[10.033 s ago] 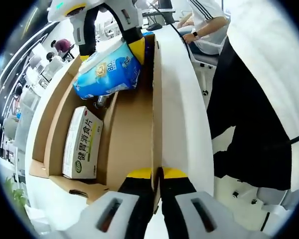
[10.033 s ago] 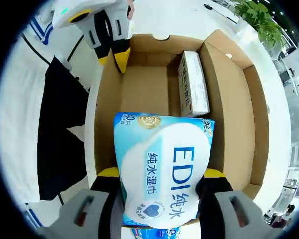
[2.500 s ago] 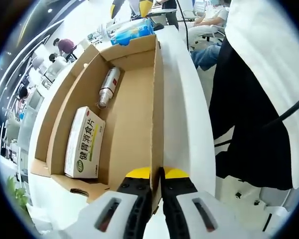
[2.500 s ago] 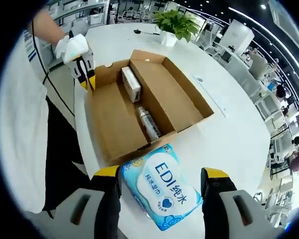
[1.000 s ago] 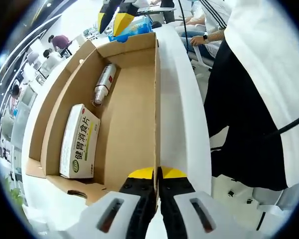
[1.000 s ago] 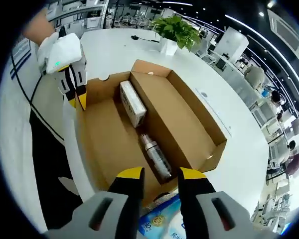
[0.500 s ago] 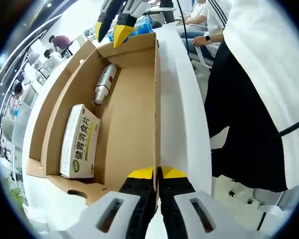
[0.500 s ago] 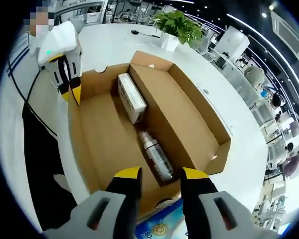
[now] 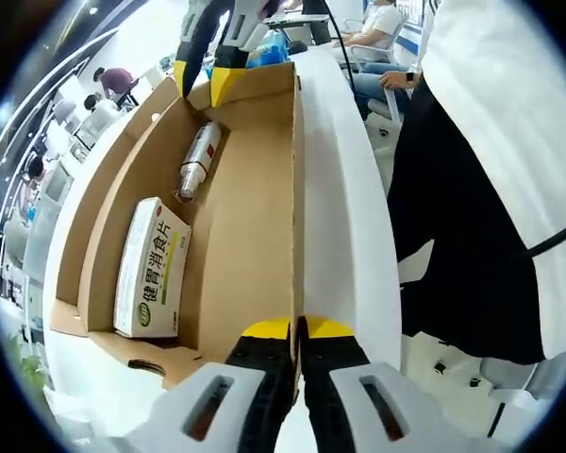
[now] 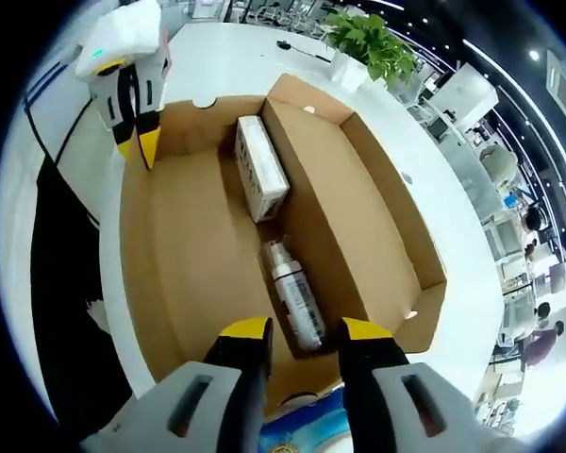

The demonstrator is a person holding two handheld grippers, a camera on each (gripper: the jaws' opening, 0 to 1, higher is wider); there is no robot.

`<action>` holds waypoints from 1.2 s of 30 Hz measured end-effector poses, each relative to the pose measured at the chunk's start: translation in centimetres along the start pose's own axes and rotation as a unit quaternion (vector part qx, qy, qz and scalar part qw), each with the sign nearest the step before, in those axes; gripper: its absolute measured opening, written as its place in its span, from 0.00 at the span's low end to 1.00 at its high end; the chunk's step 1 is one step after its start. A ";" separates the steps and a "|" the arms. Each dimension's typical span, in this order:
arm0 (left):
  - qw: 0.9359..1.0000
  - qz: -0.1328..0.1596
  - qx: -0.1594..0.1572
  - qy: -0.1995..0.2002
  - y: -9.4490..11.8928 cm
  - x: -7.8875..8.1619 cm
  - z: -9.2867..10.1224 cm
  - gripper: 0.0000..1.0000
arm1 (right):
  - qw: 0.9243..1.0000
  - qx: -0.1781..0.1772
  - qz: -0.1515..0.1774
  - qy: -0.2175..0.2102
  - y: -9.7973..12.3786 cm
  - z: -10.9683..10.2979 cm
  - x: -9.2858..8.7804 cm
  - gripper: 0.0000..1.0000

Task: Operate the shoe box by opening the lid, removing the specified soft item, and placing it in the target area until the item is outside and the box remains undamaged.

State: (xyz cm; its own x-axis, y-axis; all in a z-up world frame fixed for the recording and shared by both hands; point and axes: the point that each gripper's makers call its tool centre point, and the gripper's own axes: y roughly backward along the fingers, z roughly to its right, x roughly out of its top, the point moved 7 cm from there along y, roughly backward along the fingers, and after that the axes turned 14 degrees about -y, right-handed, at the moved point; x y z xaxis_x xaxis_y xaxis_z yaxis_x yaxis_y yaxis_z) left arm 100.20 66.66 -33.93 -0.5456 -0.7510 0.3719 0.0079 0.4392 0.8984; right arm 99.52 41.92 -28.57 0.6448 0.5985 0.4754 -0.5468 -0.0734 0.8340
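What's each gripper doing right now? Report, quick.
Left gripper: shut on the shoe box side wall.
Right gripper: open, holding nothing, above the shoe box; the wipes pack lies on the table below it.

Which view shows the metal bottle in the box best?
The right gripper view: the bottle lies whole and close, just beyond the right gripper, beside the inner wall of the box. In the left gripper view the bottle is farther off, smaller and foreshortened.
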 end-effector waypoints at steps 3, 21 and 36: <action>1.000 0.001 -0.001 0.002 0.0 0.0 0.0 0.02 | 1.000 0.004 -0.005 -0.003 -0.7 0.0 -0.2 0.29; 1.000 -0.001 -0.001 0.003 -0.1 -0.1 0.0 0.02 | 0.999 0.014 -0.032 0.041 -2.4 -0.1 -0.2 0.32; 1.000 -0.001 0.001 0.004 0.0 0.0 0.0 0.02 | 0.996 0.018 -0.058 0.072 -3.8 0.0 -0.1 0.34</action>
State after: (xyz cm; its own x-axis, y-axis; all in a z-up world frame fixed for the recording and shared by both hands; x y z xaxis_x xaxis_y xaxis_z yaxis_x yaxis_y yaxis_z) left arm 100.22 66.63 -33.94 -0.5393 -0.7557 0.3714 0.0056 0.4378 0.8990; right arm 101.53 42.14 -31.85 0.6180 0.7120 0.3332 -0.4523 -0.0247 0.8915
